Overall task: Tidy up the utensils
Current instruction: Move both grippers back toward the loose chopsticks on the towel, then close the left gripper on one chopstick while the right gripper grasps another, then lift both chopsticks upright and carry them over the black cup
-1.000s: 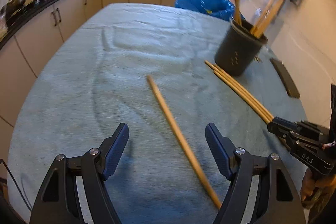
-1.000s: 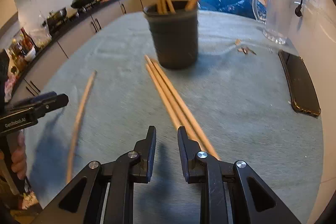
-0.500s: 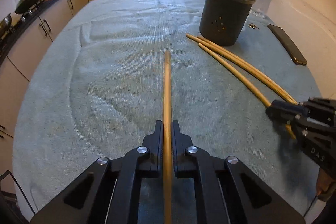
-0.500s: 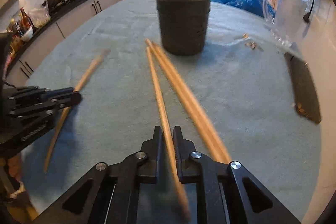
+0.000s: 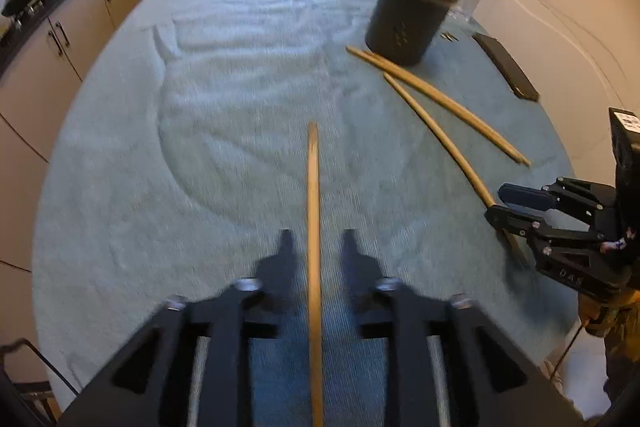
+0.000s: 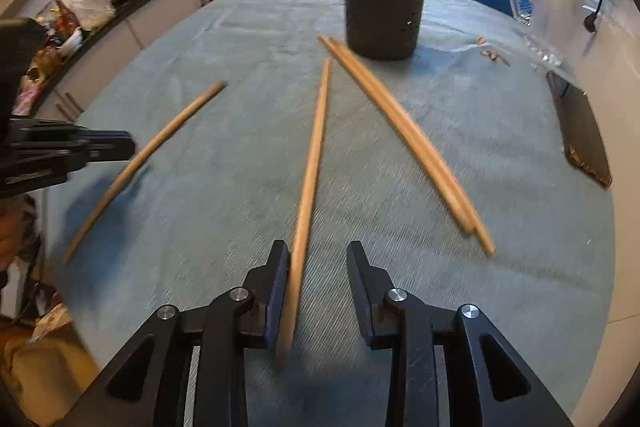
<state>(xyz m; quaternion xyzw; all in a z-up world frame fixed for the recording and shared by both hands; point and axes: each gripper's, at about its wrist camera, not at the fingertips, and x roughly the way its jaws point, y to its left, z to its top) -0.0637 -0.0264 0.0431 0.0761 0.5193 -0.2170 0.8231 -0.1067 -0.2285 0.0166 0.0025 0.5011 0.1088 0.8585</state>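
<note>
Left wrist view: the left gripper (image 5: 314, 247) is released, jaws apart around a long wooden stick (image 5: 313, 227) that runs straight up mid-frame. Two more wooden sticks (image 5: 436, 99) slant toward the dark cylindrical holder (image 5: 404, 23) at upper right.

Right wrist view: the right gripper (image 6: 318, 267) is released; a stick (image 6: 310, 171) touches its left finger, pointing up toward the holder (image 6: 382, 15). Four sticks lie on the grey-blue cloth (image 6: 224, 203).

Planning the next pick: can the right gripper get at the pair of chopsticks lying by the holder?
Probably yes. The pair of chopsticks lies flat on the cloth, nothing across it. But a single chopstick sits between the open fingers of the right gripper, touching one.
</note>
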